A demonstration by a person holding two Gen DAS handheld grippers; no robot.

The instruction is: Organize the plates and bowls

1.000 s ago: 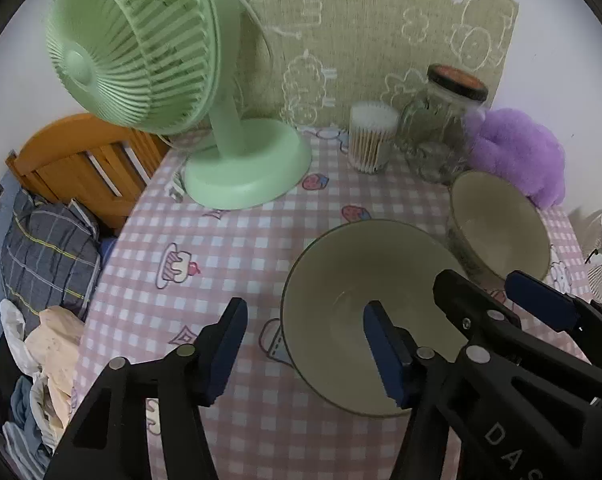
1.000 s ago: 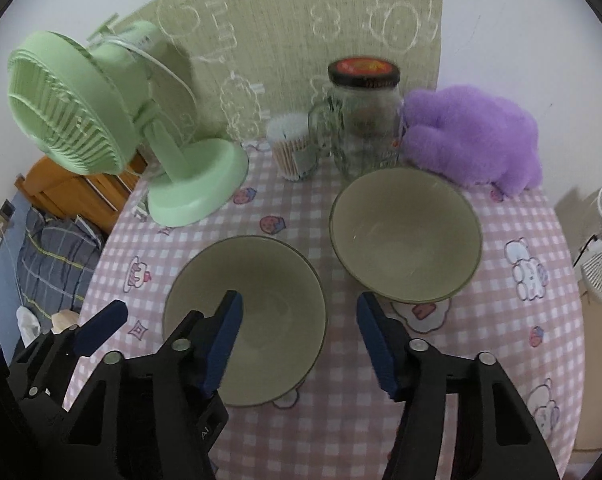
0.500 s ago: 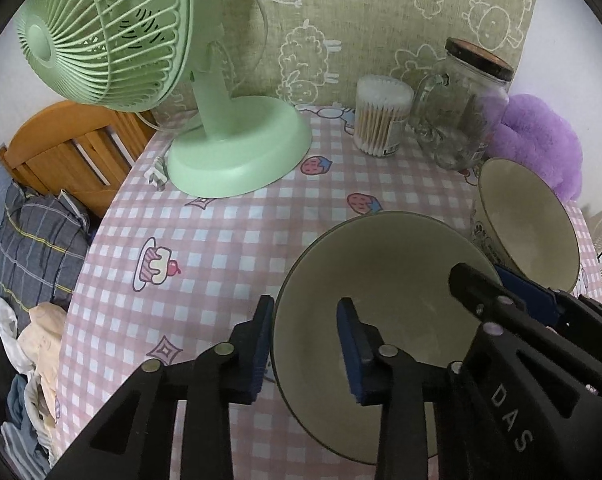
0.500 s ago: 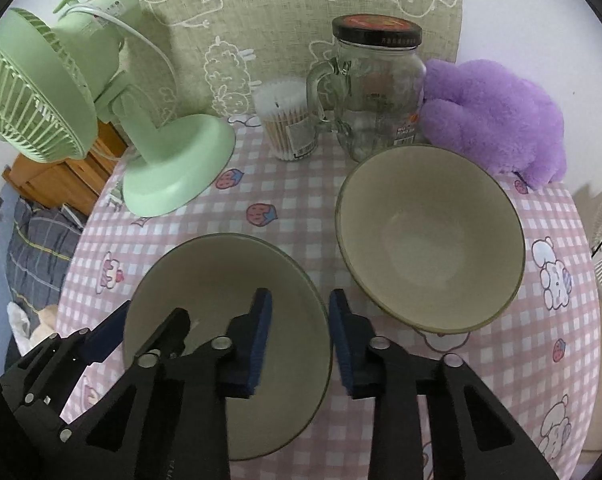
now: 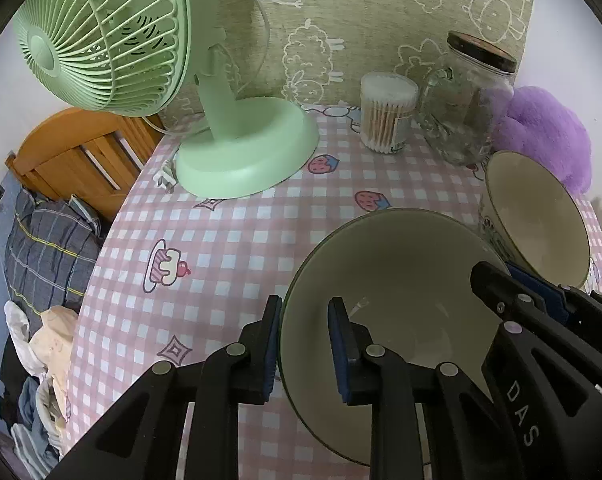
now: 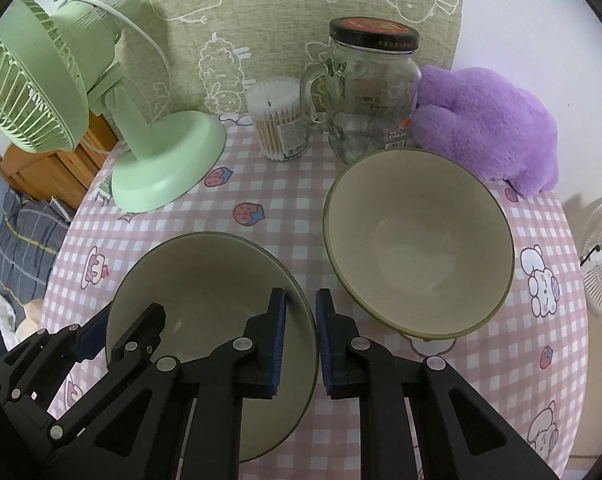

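Since the earlier frames we see both pairs of jaws narrow from wide open to a clamp on the near bowl (image 6: 205,276). Its left rim now sits between the pads of the left gripper (image 5: 304,344), one pad outside the wall and one inside. Its right rim sits likewise in the right gripper (image 6: 301,332). Both grippers are thus clenched on the same olive-green bowl, at opposite edges. The bowl lies at the near side of the pink checked tablecloth (image 6: 285,192).

The second bowl (image 6: 417,240), of the same colour and shape, stands just beside it to the right, ungripped. We cannot tell whether the two rims touch.

Behind the second bowl stands a glass jar with a handle and a dark lid (image 6: 371,92). A tub of cotton swabs (image 6: 279,120) is just left of the jar, and a purple plush toy (image 6: 489,128) lies to its right. A green desk fan (image 5: 149,60) occupies the far left of the table.
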